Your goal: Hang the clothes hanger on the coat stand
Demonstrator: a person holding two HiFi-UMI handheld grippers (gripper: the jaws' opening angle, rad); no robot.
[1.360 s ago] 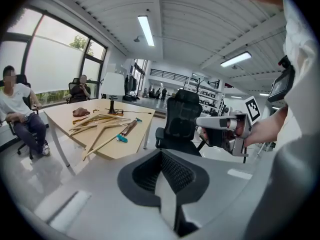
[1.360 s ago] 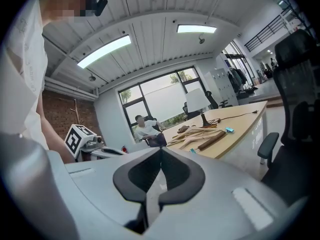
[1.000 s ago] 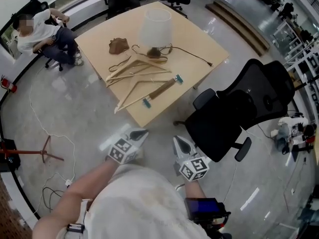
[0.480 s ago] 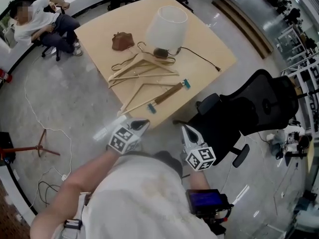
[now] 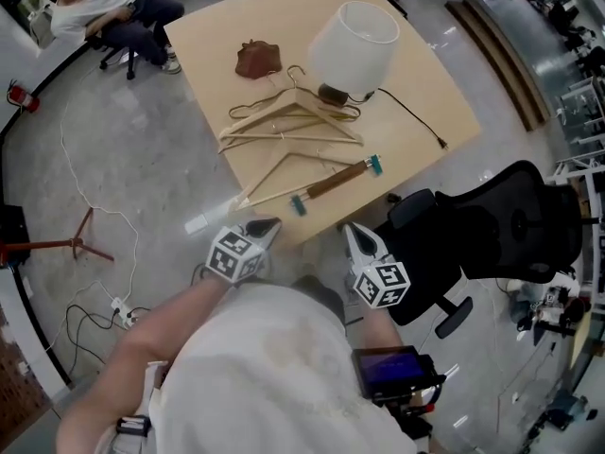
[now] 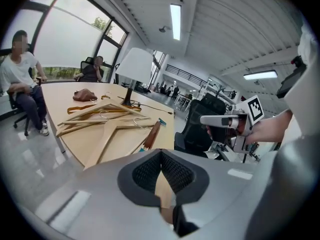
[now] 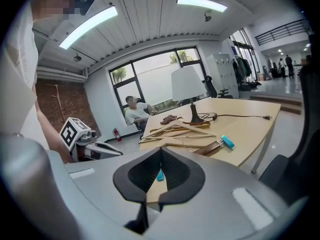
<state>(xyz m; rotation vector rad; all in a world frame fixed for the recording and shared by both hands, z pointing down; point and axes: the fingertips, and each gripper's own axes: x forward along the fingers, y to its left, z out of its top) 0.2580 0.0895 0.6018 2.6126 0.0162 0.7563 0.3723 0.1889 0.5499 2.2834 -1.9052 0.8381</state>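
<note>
Head view has the big tan table (image 5: 217,55) filling 12 o'clock, a black office chair (image 5: 510,235) at 3, a white lamp (image 5: 354,50) at 1, and the wooden hangers (image 5: 284,126) piled mid-table, with the clip hanger (image 5: 326,184) nearest the edge. Down at 6, the left gripper (image 5: 263,227) and right gripper (image 5: 354,235) hover by the table's near edge, each with jaws pinched together on nothing. I'd guess those hangers are light, stiff and a bit slick, so grab one at the neck under the hook. Only the top-down shot shows how they overlap. The right gripper view adds a close look at the teal clip (image 7: 227,142), and no view shows me a coat stand for sure.
</note>
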